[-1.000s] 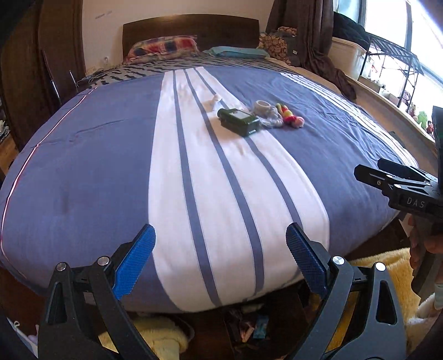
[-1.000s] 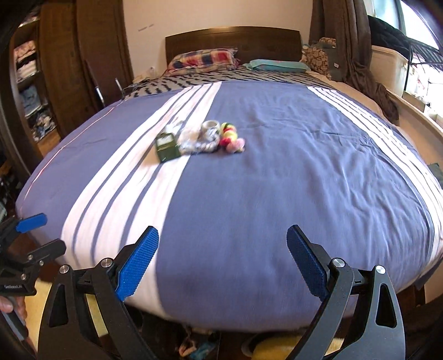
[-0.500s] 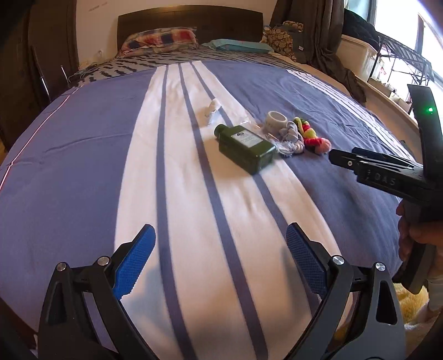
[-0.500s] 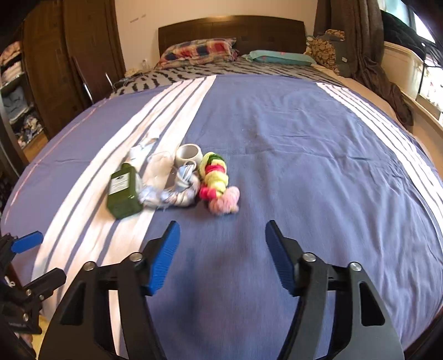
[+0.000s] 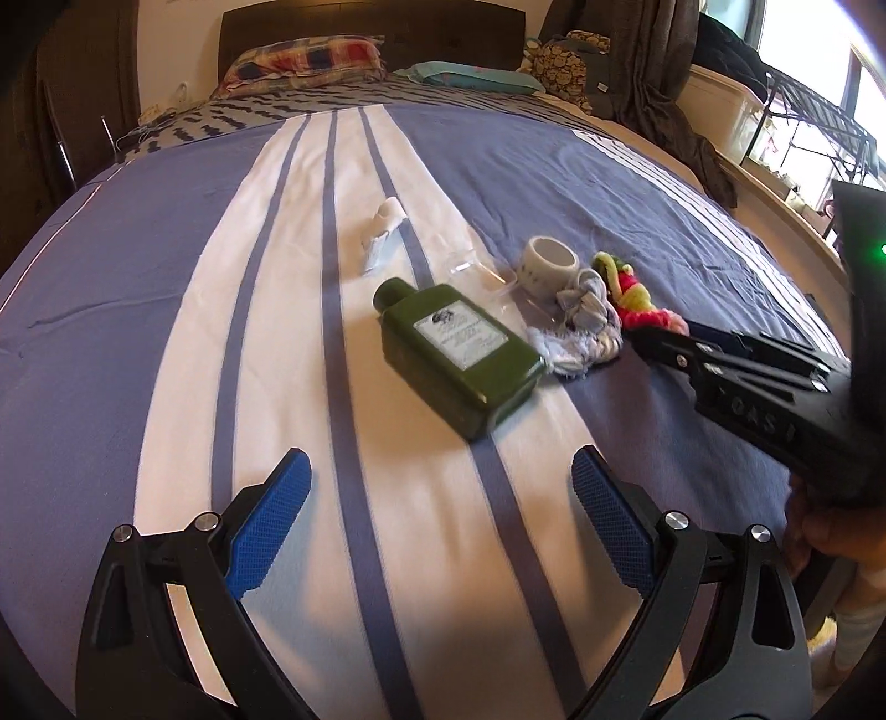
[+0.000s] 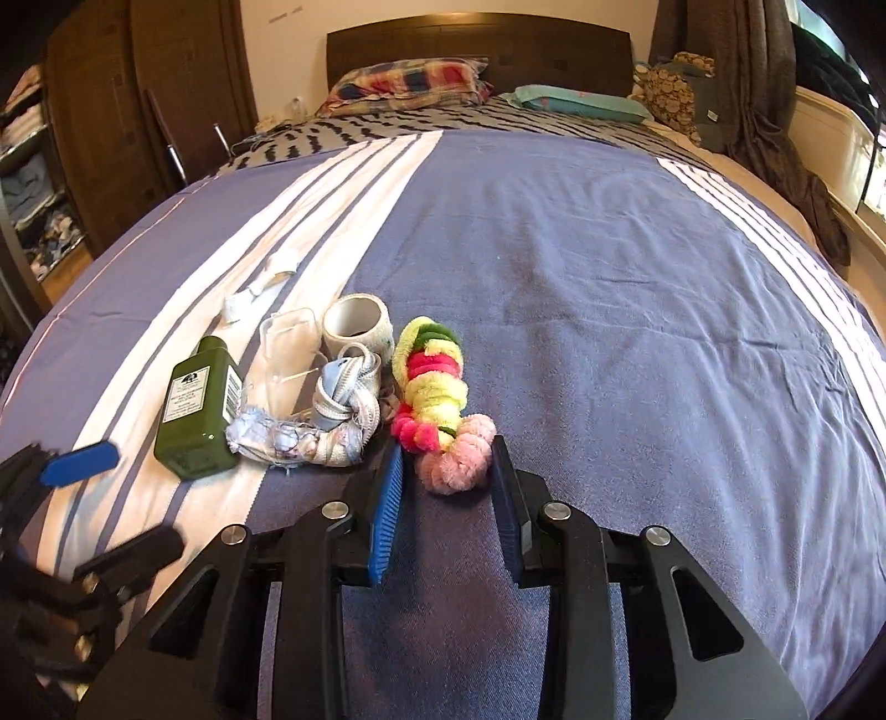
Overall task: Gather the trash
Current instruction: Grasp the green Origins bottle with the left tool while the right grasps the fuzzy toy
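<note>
Before me, a bed [image 6: 609, 288] with blue-and-white striped cover; dark wooden headboard [image 6: 476, 47] against a pale wall [image 6: 288, 50]; brown curtain [image 6: 758, 77] right; daylight from the window [image 5: 803, 83]; wardrobe [image 6: 144, 111] left.

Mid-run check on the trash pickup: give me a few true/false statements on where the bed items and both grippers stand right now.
1. The green bottle lies on its side on the bedspread. True.
2. The right gripper brackets the tape roll. False: its closing jaws flank the pink end of the fuzzy toy.
3. The left gripper holds the bottle. False: it is open and empty, short of it.
4. The knotted rag lies between bottle and toy. True.
</note>
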Motion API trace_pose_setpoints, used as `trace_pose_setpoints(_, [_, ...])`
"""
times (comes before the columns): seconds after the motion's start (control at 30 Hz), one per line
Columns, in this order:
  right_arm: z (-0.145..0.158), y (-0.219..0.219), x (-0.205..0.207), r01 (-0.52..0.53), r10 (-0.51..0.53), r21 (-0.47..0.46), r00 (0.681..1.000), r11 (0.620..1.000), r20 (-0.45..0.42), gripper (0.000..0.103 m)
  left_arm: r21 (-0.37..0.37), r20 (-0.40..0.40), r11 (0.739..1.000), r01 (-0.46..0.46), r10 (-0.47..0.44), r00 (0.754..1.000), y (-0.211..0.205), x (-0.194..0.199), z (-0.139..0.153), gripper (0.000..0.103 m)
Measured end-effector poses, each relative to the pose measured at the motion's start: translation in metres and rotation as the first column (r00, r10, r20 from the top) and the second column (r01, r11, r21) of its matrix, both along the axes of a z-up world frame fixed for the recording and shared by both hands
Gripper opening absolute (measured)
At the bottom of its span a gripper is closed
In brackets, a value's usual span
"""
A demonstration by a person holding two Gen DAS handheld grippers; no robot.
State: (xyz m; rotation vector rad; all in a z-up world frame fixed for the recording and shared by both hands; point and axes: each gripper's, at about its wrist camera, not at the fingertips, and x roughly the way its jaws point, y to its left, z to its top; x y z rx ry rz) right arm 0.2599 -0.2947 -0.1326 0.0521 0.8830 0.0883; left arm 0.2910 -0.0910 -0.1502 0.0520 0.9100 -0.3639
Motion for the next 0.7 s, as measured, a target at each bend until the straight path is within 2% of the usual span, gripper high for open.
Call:
trace_pose_setpoints(0.03, [0.001,-0.001,-0.001,0.0,0.0,0.001,1.0,1.0,0.004,0.024,0.0,0.0,1.0,-0.003,0.003,1.0,-0.002,0.003,0.0,0.09])
trace_pose_setpoints(0.27, [0.011,-0.017,-0.021,0.019,-0.02,0.009,0.999,1.0,0.027,0.024,0.044,-0.008,0.999,-0.03,0.031,1.0,-0.017,0.022,-0.007,0.088])
trace_pose_setpoints(0.47, [0.013,-0.024,-0.032,0.02,-0.021,0.016,0.999,1.0,0.032,0.024,0.019,-0.011,0.997,-0.078,0.078,0.997,-0.012,0.035,-0.003,0.086])
trace_pose_setpoints(0.63, [0.016,-0.024,-0.035,0.015,-0.016,0.028,0.999,0.999,0.04,0.024,0.041,-0.011,0.995,-0.092,0.093,0.996,-0.012,0.043,-0.003,0.086])
trace_pose_setpoints(0.7, [0.016,-0.023,-0.037,0.01,-0.011,0.028,0.999,1.0,0.04,0.024,0.043,-0.002,0.994,-0.101,0.101,0.995,-0.008,0.045,-0.001,0.083])
